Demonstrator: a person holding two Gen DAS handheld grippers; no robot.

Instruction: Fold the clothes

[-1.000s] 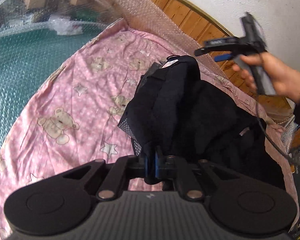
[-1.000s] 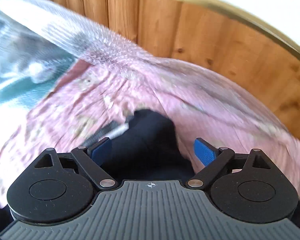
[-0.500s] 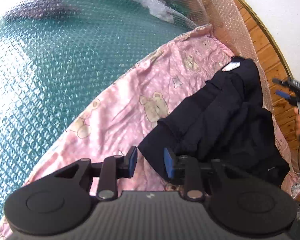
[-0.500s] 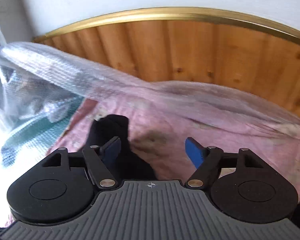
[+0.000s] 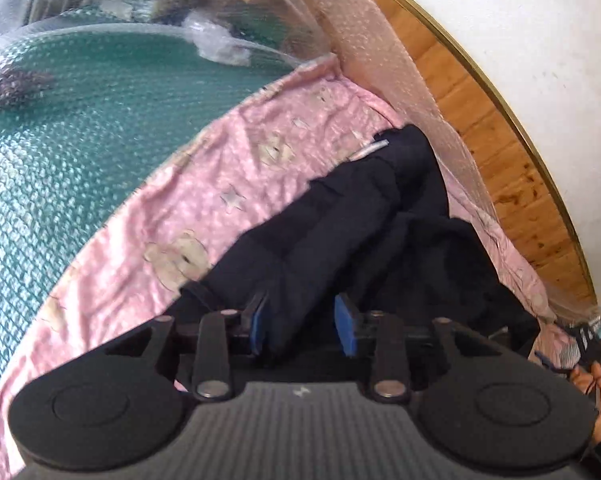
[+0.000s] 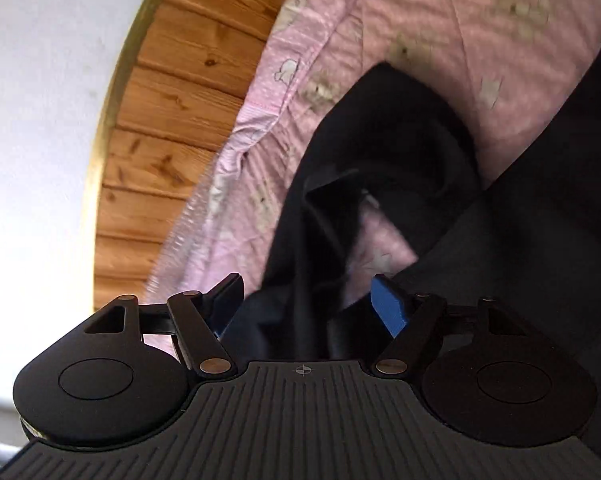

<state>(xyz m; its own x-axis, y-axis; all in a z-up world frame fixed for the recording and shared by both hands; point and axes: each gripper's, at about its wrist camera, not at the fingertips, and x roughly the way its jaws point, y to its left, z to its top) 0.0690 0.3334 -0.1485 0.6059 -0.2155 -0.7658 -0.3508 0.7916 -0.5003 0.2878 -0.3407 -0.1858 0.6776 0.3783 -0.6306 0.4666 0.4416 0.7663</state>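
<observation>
The left claw (image 5: 302, 322) stands partly open, its jaws having just been opening; dark cloth lies in the gap between its blue pads (image 5: 346, 330), and the pads do not visibly press on it. That cloth belongs to the black garment (image 5: 364, 216), which stretches away from the claw in long rumpled folds toward a wooden headboard (image 5: 496, 152). A small white label (image 5: 370, 150) shows at the garment's far end. The garment lies on a pink sheet (image 5: 204, 200) printed with bears and stars, spread over a bed. To the left of the sheet, a teal surface under bubble wrap (image 5: 68, 132) fills the view, and more clear wrap stands along the headboard. Behind the headboard is a white wall (image 5: 520, 40). At the lower right edge, a hand (image 5: 598, 400) is partly in sight; what it holds is too small to make out.

The right claw (image 6: 306, 306) is wide open, its blue pads (image 6: 388, 306) well apart. Folds of the same black garment (image 6: 396, 136) lie below and between the fingers, without being pinched. Beyond them the pink sheet (image 6: 440, 12) runs up to the headboard (image 6: 176, 92), whose gold-coloured rim (image 6: 100, 136) meets the wall. The view is rolled, so the headboard stands at the left.
</observation>
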